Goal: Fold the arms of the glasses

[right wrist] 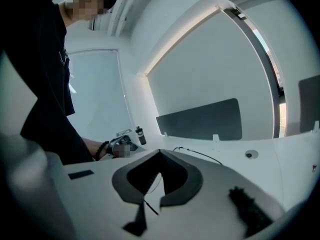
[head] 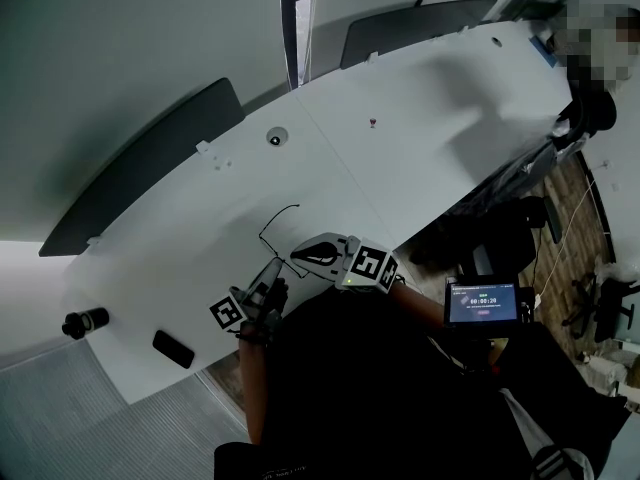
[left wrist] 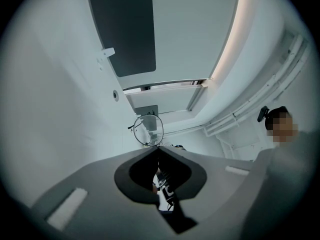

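The glasses are a thin black wire frame held just above the white table, close to its near edge. My left gripper is shut on the frame; in the left gripper view one round lens stands just beyond the closed tips of the left gripper. My right gripper comes in from the right, close beside the left. The right gripper view shows the right gripper shut on the wire, with one thin arm reaching out past the tips over the table.
A small black bottle and a flat black object lie at the table's left end. Dark divider panels line the far edge. A round grommet sits mid-table. A lit screen and a chair are on the right.
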